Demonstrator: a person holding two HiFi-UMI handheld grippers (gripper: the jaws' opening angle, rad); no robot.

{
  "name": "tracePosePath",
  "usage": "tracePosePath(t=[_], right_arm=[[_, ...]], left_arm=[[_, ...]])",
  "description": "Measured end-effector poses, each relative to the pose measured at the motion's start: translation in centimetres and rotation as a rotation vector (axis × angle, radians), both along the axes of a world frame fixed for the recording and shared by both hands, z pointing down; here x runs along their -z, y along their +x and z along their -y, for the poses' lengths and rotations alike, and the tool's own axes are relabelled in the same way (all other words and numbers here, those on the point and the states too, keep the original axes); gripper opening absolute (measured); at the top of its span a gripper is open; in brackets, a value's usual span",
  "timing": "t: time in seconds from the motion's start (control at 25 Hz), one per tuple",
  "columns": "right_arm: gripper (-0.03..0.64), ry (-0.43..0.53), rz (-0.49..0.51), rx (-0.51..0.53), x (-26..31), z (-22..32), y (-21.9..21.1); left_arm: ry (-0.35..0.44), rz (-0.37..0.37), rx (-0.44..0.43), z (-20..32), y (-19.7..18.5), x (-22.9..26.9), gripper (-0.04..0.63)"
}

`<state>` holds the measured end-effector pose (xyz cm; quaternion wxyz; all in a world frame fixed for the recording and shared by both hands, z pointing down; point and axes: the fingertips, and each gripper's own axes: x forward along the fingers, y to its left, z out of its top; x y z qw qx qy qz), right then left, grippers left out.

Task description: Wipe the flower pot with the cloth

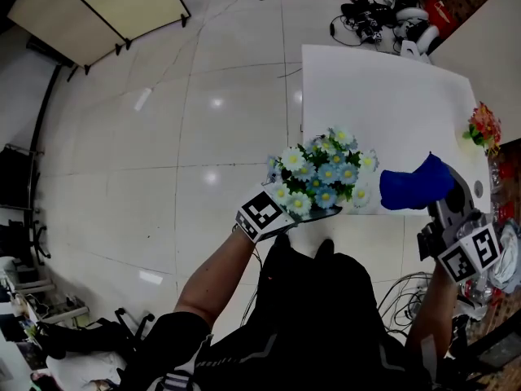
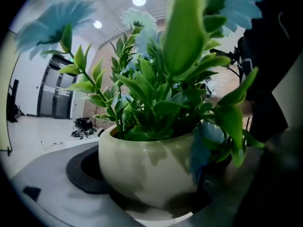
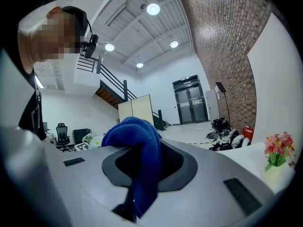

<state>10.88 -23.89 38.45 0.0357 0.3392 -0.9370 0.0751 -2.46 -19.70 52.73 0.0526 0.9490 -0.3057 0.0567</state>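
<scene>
flower pot (image 2: 147, 169), cream and round-bellied, sits squarely between the jaws of the left claw (image 1: 313, 213), its sides pressed against the dark pads on both sides, so this claw is closed on the pot about as wide as the pot's body. green leaves and pale blue and white flowers (image 1: 321, 173) rise out of it and spread above and ahead of the jaws. from the head view the blooms hide the pot itself, and the claw's marker cube (image 1: 262, 213) sits just behind them. whether the pot's base rests on anything cannot be told.

to the right of that claw, a little apart from the flowers, the right claw (image 1: 435, 198) has its jaws nearly together on a blue cloth (image 3: 137, 141). the cloth bunches up above the jaws and a fold hangs down between them.

ahead of both claws lies a white table (image 1: 383, 96). at its edge, ahead and to the right of the right claw, stands a small pot of red and pink flowers (image 1: 485, 127). beyond the table, cables and gear (image 1: 383, 15) lie on the tiled floor (image 1: 203, 120).
</scene>
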Motion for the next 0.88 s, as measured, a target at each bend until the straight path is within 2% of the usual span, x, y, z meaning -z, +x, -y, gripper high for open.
tracePosePath(t=[0.12,0.24,0.4,0.64,0.76,0.88], right_arm=[[0.064,0.025,0.034,0.027,4.4,-0.8,-1.1],[0.064,0.058,0.083,0.065,8.5,-2.1,-3.0],[0.064,0.115,0.089,0.114,10.9,-4.1,-5.4],[0.064,0.149,0.058,0.184,14.5,-6.2,-9.7],[0.064,0.163,0.060,0.192,14.6,-6.7,-8.7],[0.064,0.146,0.072,0.186,14.9,-6.3,-8.0]], left_arm=[[-0.011,0.003,0.025,1.0,-0.7,6.6,0.566],[0.014,-0.004,0.055,2.0,-1.2,12.9,0.566],[0.038,-0.045,0.071,2.9,-0.9,19.3,0.566],[0.071,-0.009,0.043,2.1,0.3,24.7,0.566],[0.089,-0.011,0.024,1.1,1.8,25.1,0.566],[0.085,-0.019,0.016,0.4,1.7,25.7,0.566]])
